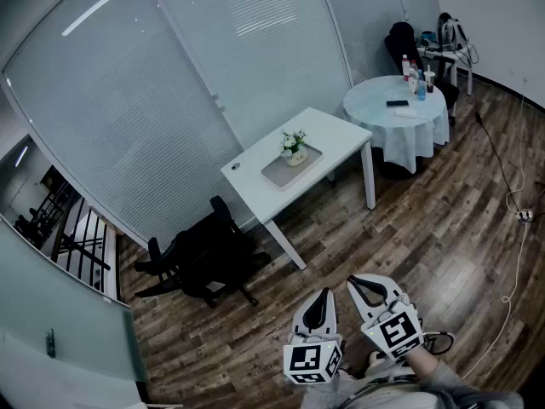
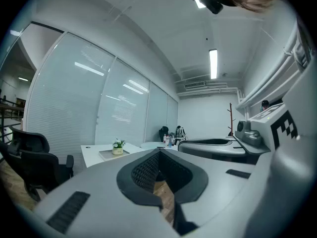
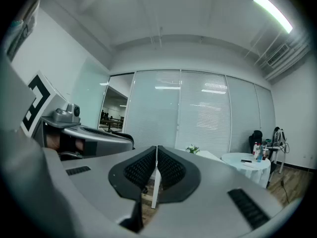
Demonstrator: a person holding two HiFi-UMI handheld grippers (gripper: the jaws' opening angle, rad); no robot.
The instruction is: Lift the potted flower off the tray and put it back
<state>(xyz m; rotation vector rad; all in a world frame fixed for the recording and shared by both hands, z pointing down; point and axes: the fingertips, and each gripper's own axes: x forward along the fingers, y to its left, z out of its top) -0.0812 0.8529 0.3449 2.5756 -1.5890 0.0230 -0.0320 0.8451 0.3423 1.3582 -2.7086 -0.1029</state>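
A small potted flower (image 1: 293, 147) with white blooms stands on a grey tray (image 1: 281, 173) on a white rectangular table (image 1: 332, 135) across the room. The left gripper view shows the flower (image 2: 118, 146) far off at the left, and the right gripper view catches it (image 3: 192, 149) just past the jaws. My left gripper (image 1: 318, 302) and right gripper (image 1: 361, 285) are held side by side low in the head view, far from the table. Both are shut with nothing between the jaws.
A black office chair (image 1: 204, 258) stands on the wooden floor between me and the table. A round table with a white cloth (image 1: 400, 109) carries bottles and a phone at the back right. Glass partition walls run behind, and a cable (image 1: 515, 203) lies on the floor at right.
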